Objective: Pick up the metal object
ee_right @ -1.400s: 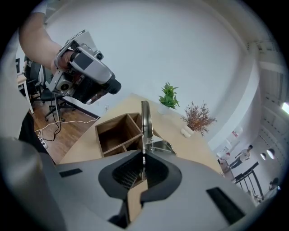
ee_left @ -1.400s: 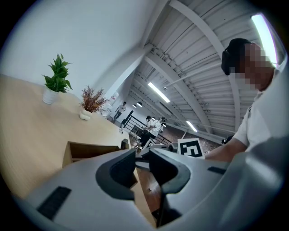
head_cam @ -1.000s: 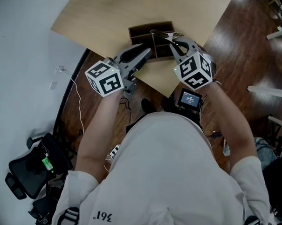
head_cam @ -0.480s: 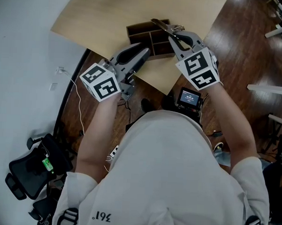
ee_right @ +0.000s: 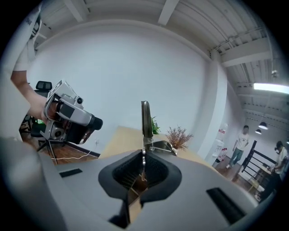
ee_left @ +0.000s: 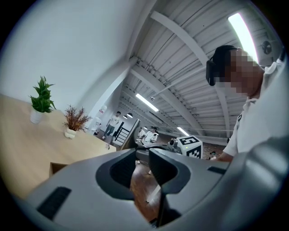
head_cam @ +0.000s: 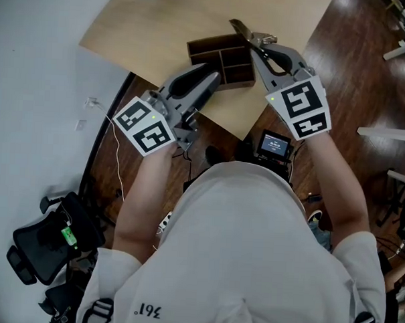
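My right gripper (head_cam: 259,51) is shut on a thin metal object (head_cam: 247,33), held in the air above the far right corner of a dark wooden compartment box (head_cam: 222,56). In the right gripper view the metal object (ee_right: 145,121) stands upright out of the shut right gripper (ee_right: 142,157), with a bent metal part beside it. My left gripper (head_cam: 207,77) hovers near the table's front edge, just this side of the box, with nothing in it. In the left gripper view the left gripper (ee_left: 142,152) has its jaws together.
The light wooden table (head_cam: 168,22) ends close in front of the box; dark wood floor lies beyond it. A green potted plant (ee_left: 41,100) and a dried plant (ee_left: 74,122) stand at the table's far side. A small screen device (head_cam: 273,144) hangs below my hands. A black chair (head_cam: 45,244) stands at the lower left.
My right gripper has risen and moved away past the box with the metal object in it. The left gripper has shifted only slightly.
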{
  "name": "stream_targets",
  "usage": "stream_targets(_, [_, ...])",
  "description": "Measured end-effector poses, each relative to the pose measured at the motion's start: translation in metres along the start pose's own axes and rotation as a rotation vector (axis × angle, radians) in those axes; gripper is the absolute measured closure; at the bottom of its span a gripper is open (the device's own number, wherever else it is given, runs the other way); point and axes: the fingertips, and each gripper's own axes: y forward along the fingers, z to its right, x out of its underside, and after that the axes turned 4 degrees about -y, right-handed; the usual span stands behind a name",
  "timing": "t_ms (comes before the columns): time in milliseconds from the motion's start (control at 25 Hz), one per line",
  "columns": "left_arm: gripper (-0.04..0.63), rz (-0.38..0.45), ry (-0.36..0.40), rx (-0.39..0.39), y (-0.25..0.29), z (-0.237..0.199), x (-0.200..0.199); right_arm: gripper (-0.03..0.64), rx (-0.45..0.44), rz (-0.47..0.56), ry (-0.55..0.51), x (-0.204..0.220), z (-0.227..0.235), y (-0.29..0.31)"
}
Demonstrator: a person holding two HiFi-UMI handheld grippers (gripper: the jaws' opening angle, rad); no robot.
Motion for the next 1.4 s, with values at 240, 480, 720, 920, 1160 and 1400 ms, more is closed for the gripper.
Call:
stream_targets(240, [0.525, 0.024, 0.037, 0.026, -0.003, 0.019, -0.020, 0.611, 0.021, 0.053, 0.013, -0.023, 0.008, -0.018])
stream_targets(480, [0.525, 0.043, 0.062, 0.033, -0.009, 0.028, -0.030, 0.611, 0.050, 0.090, 0.030, -0.032, 0.016, -0.035])
stream_targets(720, [0.525, 0.047, 0.067, 0.016, -0.016, 0.033, -0.035, 0.612, 0.070, 0.111, 0.056, -0.038, 0.020, -0.054])
stream_targets(920, [0.525, 0.061, 0.081, 0.005, -0.027, 0.039, -0.040, 0.611, 0.090, 0.122, 0.076, -0.040, 0.022, -0.068])
stream_targets(1160, [0.526, 0.069, 0.088, -0.005, -0.039, 0.046, -0.039, 0.611, 0.102, 0.128, 0.125, -0.039, 0.020, -0.085])
stream_targets(1400, [0.526, 0.062, 0.074, -0.014, -0.050, 0.046, -0.036, 0.612, 0.099, 0.135, 0.143, -0.043, 0.012, -0.096])
